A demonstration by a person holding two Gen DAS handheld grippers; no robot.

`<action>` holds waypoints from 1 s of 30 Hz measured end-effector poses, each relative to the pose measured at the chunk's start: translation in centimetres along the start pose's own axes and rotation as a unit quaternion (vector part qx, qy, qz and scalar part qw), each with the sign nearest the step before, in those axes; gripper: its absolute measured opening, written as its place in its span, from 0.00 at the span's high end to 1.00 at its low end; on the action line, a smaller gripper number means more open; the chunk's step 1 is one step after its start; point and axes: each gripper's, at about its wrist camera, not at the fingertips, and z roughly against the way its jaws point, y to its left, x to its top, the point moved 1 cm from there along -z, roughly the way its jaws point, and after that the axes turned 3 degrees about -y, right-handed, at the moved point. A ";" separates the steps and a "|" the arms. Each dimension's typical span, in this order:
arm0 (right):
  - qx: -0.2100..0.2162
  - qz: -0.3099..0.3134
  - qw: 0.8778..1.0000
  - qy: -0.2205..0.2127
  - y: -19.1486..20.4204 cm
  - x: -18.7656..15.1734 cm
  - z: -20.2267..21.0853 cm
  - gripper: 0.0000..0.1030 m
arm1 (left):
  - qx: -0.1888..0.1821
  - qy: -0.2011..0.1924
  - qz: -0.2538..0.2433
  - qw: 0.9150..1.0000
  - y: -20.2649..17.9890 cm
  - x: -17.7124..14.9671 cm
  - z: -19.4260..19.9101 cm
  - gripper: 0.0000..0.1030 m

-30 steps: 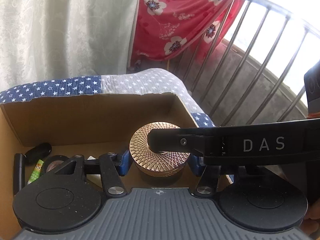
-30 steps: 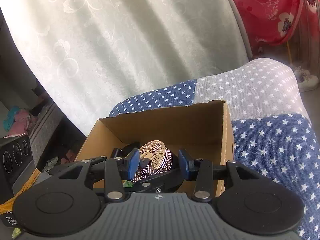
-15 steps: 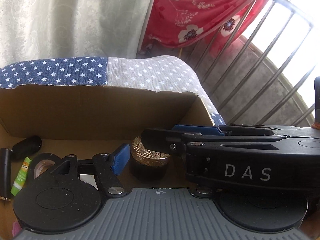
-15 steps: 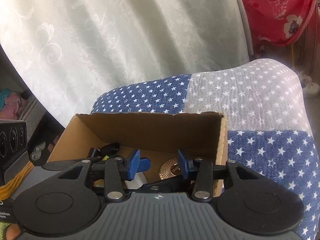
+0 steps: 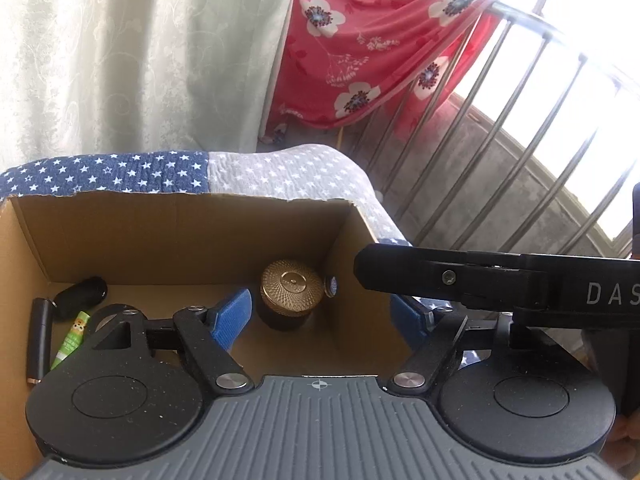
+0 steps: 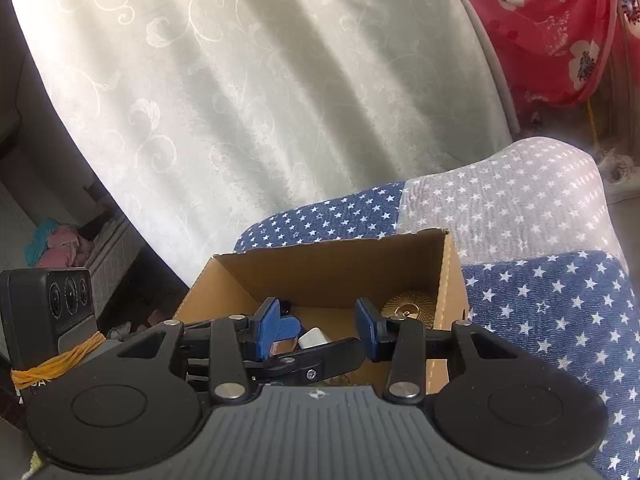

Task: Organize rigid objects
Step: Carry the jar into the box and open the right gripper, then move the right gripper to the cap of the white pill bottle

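A gold jar (image 5: 290, 292) with a patterned lid stands upright in the back right corner of the cardboard box (image 5: 180, 232). My left gripper (image 5: 320, 320) hovers above and in front of it. Its jaws are opening, and the blue fingers (image 5: 232, 318) stand wide and clear of the jar. In the right wrist view the jar (image 6: 408, 308) shows against the right wall of the box (image 6: 452, 280). My right gripper (image 6: 320, 328) is open above the box's near side and holds nothing. Its black side crosses the left wrist view as an arm (image 5: 500, 280).
On the box floor at the left lie a black fob (image 5: 80, 296), a black stick (image 5: 38, 340), a green tube (image 5: 72, 340) and a part-hidden tape roll. A white item (image 6: 314, 338) lies mid-box. The box sits on a star-patterned quilt (image 6: 560, 320). Metal railing (image 5: 500, 140) stands right.
The left gripper held the gold jar over the box; it has let go, and the jar now stands on the box floor. Both grippers have drawn back and up.
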 end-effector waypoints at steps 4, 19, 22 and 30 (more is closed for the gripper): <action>0.035 0.006 0.999 -0.039 2.2 -1.6 4.8 0.55 | -0.030 -0.024 -0.021 0.999 -1.4 -1.8 5.3 0.19; 0.064 0.036 0.995 -0.074 8.6 -11.3 8.0 0.28 | 0.082 -0.148 -0.057 0.984 3.0 -12.8 18.9 0.00; 0.066 0.027 0.997 -0.030 9.3 -12.4 4.1 0.28 | 0.097 -0.119 -0.018 0.988 5.9 -14.8 17.1 0.01; 0.053 0.068 0.995 0.047 13.8 -14.3 -3.5 0.28 | 0.117 -0.106 -0.031 0.987 8.2 -17.3 14.0 0.02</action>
